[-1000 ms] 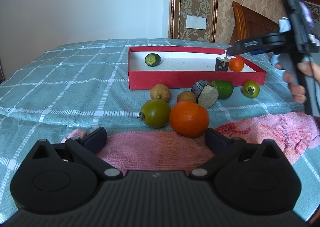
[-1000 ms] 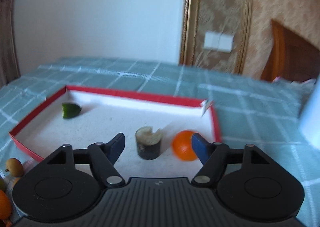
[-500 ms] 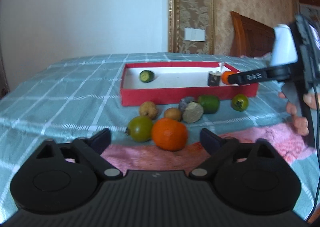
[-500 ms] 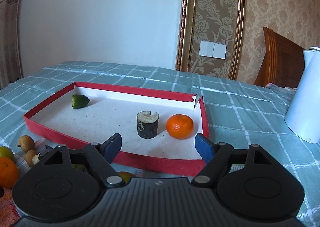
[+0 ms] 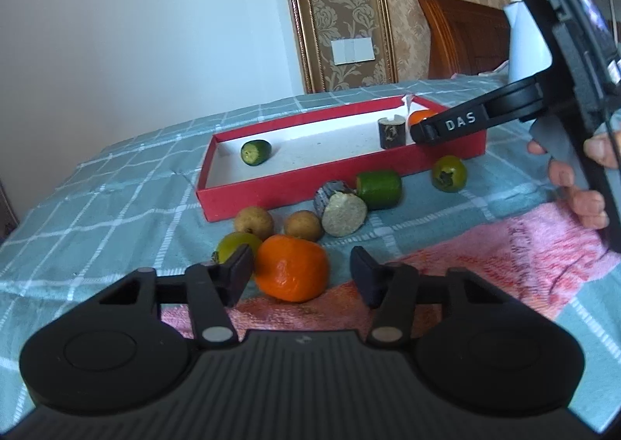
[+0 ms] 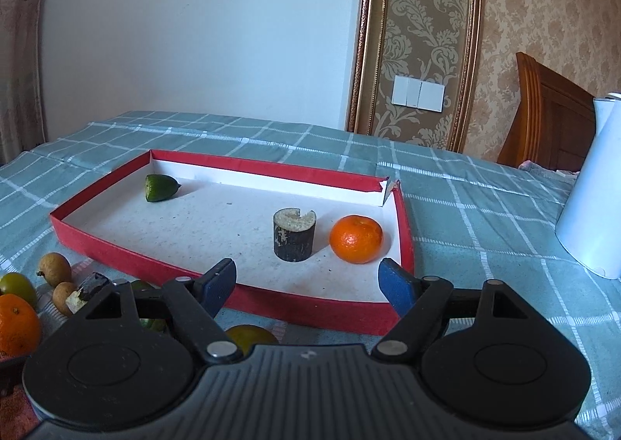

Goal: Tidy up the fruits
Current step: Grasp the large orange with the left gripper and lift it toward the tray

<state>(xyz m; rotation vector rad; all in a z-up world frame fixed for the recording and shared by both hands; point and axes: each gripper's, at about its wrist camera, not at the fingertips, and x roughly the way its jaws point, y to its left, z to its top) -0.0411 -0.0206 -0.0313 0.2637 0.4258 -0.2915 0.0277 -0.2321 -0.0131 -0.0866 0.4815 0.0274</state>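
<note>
Left hand-held gripper (image 5: 302,273) spread wide around an orange (image 5: 292,267); right hand-held gripper (image 6: 308,282) released, red tray (image 6: 310,317) just ahead.

The only readable text is "DAS", in pale capital letters on the black finger of the right gripper (image 5: 446,127), seen from the left wrist view at about two o'clock, over the near wall of the red tray (image 5: 271,191). No other lettering can be read in either view.
</note>
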